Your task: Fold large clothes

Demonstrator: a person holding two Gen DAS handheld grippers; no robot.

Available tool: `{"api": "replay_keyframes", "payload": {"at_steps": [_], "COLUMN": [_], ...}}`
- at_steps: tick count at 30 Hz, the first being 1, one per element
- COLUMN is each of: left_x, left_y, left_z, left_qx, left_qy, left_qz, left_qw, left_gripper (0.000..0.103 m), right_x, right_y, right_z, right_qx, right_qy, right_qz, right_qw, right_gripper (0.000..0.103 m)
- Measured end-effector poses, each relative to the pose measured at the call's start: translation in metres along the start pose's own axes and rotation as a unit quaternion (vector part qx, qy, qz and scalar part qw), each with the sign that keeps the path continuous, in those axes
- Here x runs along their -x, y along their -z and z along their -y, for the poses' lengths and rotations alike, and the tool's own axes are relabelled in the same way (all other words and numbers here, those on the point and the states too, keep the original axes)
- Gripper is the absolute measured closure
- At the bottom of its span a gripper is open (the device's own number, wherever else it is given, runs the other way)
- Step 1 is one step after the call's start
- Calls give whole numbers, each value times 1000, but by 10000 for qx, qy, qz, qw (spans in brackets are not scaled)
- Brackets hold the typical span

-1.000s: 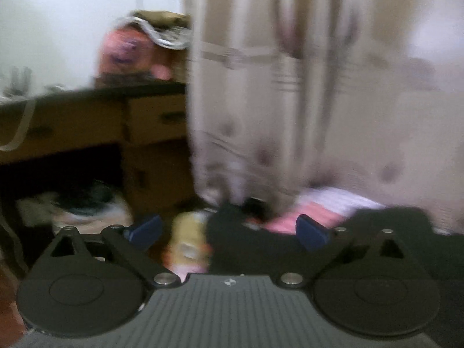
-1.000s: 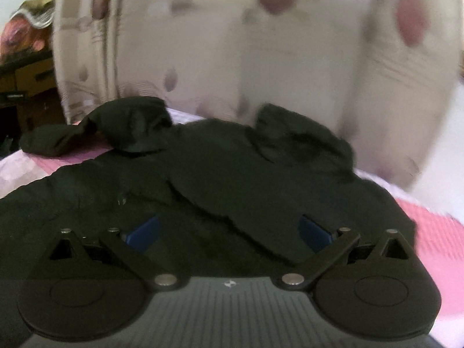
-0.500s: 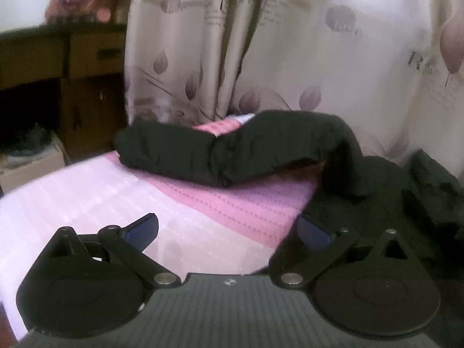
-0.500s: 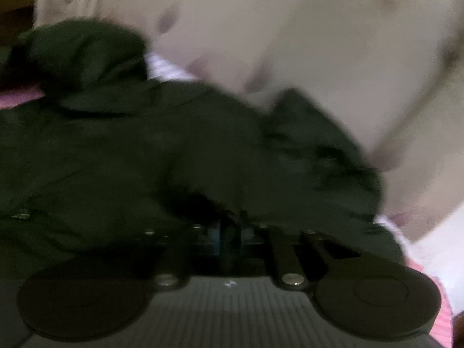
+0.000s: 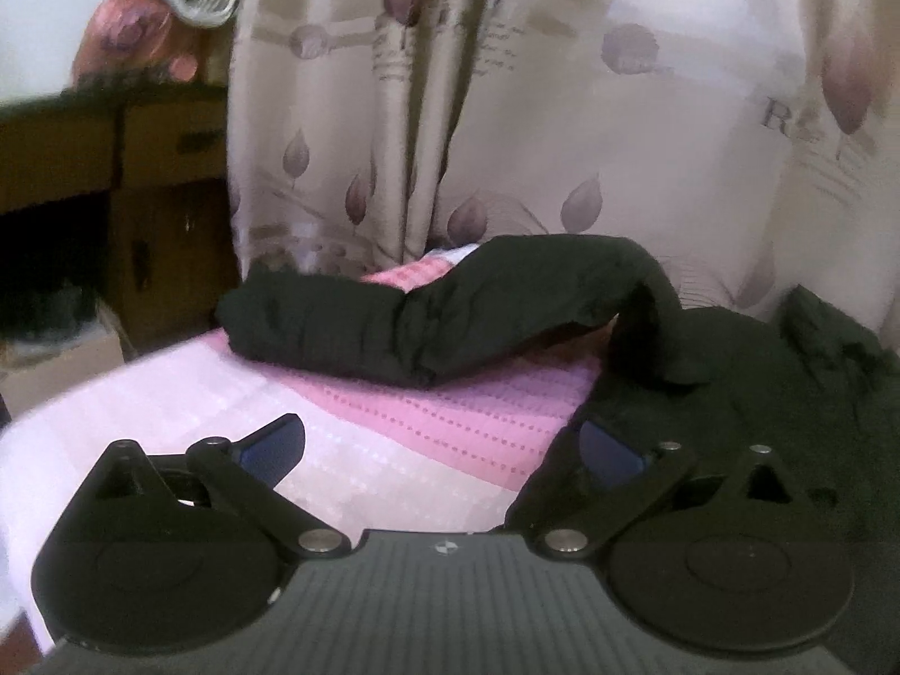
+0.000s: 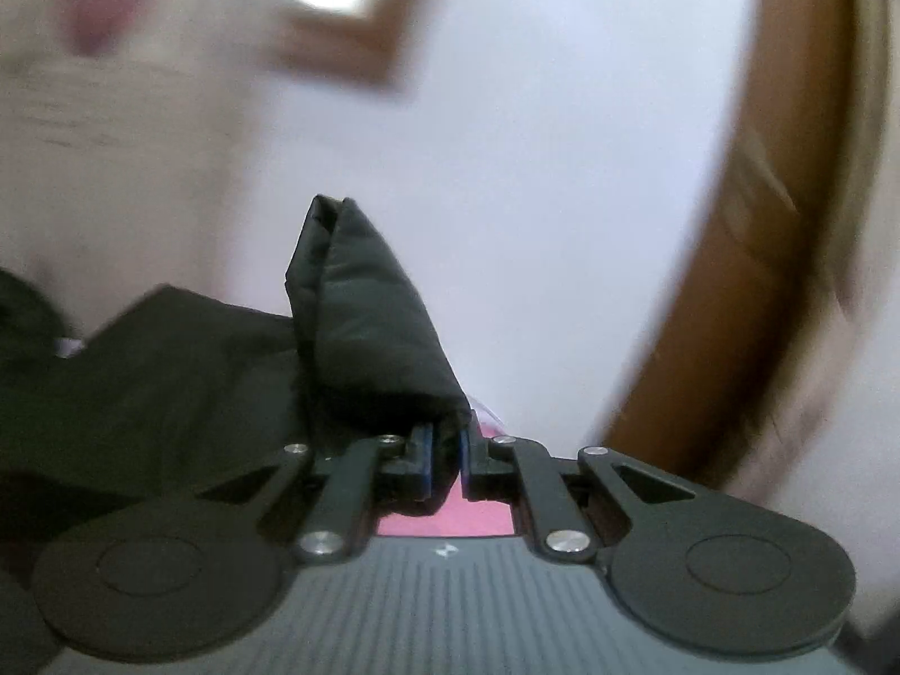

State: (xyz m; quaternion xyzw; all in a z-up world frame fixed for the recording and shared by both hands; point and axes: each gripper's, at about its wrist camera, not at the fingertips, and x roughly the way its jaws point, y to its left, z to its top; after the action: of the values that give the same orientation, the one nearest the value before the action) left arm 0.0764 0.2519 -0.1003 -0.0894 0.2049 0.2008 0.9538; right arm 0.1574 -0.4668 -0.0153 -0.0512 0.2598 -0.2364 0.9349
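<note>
- Item: black padded jacket (image 5: pixel 703 371), a large garment, spread over a bed with a pink and white cover (image 5: pixel 394 410); body fills the right of the left wrist view, one sleeve (image 5: pixel 427 315) lies across the cover at mid-frame, cuff end toward the left
- Right hand-held gripper (image 6: pixel 446 458): jaws drawn narrow and clamped on a padded fold of the jacket (image 6: pixel 371 337); the fold stands up from the pads at centre frame, the rest of the cloth trails to the lower left
- Left hand-held gripper (image 5: pixel 441 444): jaws wide, nothing between them; it hangs over the cover at lower centre, right finger just beside the jacket's edge, sleeve well ahead
- Surroundings: patterned curtain (image 5: pixel 506 112) behind the bed; wooden desk with drawers (image 5: pixel 112 157) at upper left, not part of the work
- Step in hand, as judged: first fold, the right side carrying its gripped section
- Next move calls for: laying the held section flat across the body before release; the left reaching forward for the loose sleeve, closing on its cuff and bringing it inward
- Progress: early; garment largely unfolded
</note>
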Motion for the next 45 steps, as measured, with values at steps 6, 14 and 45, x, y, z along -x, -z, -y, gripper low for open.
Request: {"api": "replay_keyframes", "payload": {"at_steps": [6, 14, 45], "left_x": [6, 10, 144], "left_y": [-14, -7, 45], "left_z": [-2, -43, -91], "left_qx": [-814, -1207, -736], "left_qy": [-106, 374, 1385], "left_qz": [-95, -671, -916], "left_qw": [9966, 9897, 9834], "left_gripper": [0, 0, 24], "right_x": [-47, 99, 212], "right_y": [68, 161, 251], "right_z": [94, 55, 68], "right_qx": [-1816, -2003, -2320], "right_qy": [-151, -2660, -3308], "right_qz": [-971, -1107, -1566], "right_qw": [9785, 9364, 9012], "right_gripper": [82, 26, 98]}}
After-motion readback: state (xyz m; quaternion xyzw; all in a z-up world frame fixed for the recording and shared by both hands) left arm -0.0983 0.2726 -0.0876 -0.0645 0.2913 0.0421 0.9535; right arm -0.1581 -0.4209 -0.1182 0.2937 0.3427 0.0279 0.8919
